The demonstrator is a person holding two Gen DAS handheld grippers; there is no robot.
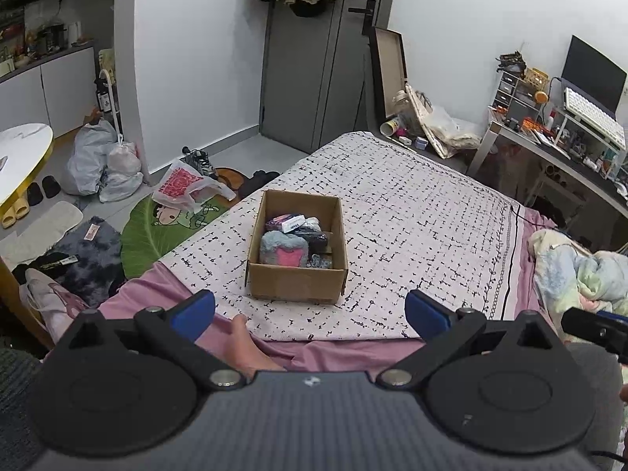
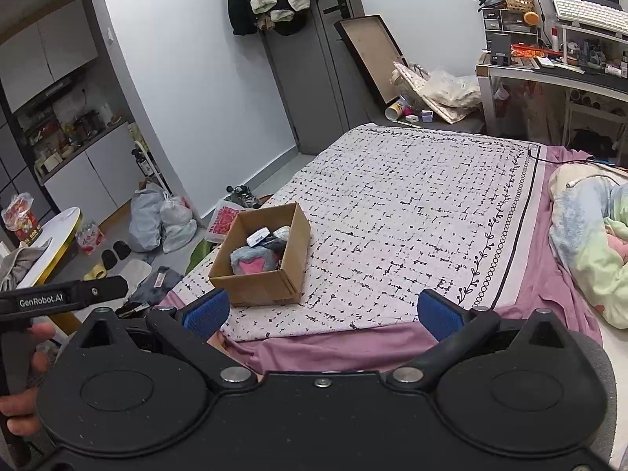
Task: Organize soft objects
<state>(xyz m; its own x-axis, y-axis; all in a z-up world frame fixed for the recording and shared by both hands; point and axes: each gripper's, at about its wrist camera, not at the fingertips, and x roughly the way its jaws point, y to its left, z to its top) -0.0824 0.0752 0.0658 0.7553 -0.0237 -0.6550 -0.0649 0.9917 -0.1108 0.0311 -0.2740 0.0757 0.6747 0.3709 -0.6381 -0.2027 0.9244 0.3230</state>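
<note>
Left wrist: cardboard box (image 1: 298, 280) lengthwise away.

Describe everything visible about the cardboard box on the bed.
The cardboard box is plain brown corrugated card, rectangular and open-topped, with no lid or flaps showing. It sits upright on the patterned white blanket, near the bed's left edge. Inside lie a fluffy grey-blue plush with a pink patch, a white labelled packet and dark items too small to identify. Neither the left gripper nor the right gripper touches it; both are open.
</note>
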